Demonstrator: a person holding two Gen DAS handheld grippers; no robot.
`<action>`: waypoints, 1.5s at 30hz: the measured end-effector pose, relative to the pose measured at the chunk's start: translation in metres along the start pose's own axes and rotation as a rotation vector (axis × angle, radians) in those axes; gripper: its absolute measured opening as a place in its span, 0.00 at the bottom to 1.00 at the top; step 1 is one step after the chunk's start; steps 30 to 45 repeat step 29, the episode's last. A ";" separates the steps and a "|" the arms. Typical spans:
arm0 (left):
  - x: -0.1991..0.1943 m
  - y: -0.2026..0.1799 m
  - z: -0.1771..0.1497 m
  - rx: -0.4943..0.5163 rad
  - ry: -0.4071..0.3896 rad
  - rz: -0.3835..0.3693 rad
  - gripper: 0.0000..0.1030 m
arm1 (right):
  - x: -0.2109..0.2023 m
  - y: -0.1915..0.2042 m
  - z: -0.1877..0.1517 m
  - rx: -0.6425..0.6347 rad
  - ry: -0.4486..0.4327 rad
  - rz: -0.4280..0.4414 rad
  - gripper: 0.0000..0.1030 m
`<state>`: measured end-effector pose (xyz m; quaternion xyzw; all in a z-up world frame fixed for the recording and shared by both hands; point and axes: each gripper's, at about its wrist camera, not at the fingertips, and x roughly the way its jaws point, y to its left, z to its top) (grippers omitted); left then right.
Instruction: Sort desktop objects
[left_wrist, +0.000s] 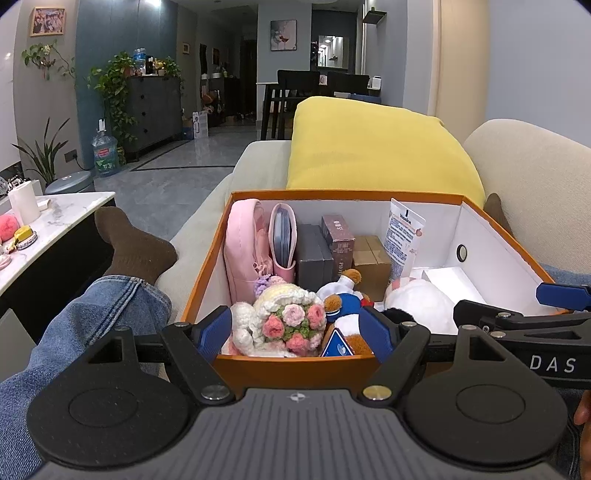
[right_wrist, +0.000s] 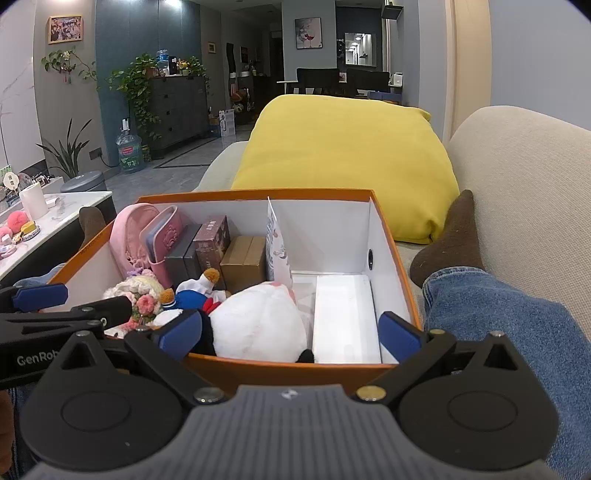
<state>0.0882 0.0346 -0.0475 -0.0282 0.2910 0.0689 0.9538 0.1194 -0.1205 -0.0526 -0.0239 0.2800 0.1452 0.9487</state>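
An orange box (left_wrist: 295, 367) with white inner walls rests on the sofa between the person's legs; it also shows in the right wrist view (right_wrist: 280, 371). Inside are a pink pouch (left_wrist: 242, 243), a pink card case (left_wrist: 282, 236), dark boxes (left_wrist: 314, 256), a brown carton (left_wrist: 373, 258), a crochet flower bouquet (left_wrist: 291, 325), a small duck toy (left_wrist: 340, 299), a white plush (right_wrist: 258, 321) and a white flat box (right_wrist: 345, 317). My left gripper (left_wrist: 295, 332) is open and empty over the box's near left part. My right gripper (right_wrist: 288, 332) is open and empty over the near right part.
A yellow cushion (left_wrist: 376, 147) lies behind the box on the beige sofa (right_wrist: 524, 177). A marble table (left_wrist: 55, 229) at left carries a paper roll (left_wrist: 24, 203), a pink pompom (left_wrist: 9, 225) and small items. Jeans legs with brown socks (left_wrist: 133, 247) flank the box.
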 end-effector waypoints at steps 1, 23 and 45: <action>0.001 0.001 0.001 -0.001 0.001 -0.001 0.86 | 0.000 0.000 0.000 0.000 -0.001 -0.001 0.99; 0.000 0.001 0.001 0.000 0.009 0.006 0.87 | -0.001 0.000 0.000 -0.004 -0.011 -0.008 0.99; 0.000 0.001 0.001 0.001 0.009 0.006 0.87 | -0.001 0.000 -0.001 -0.005 -0.013 -0.008 0.99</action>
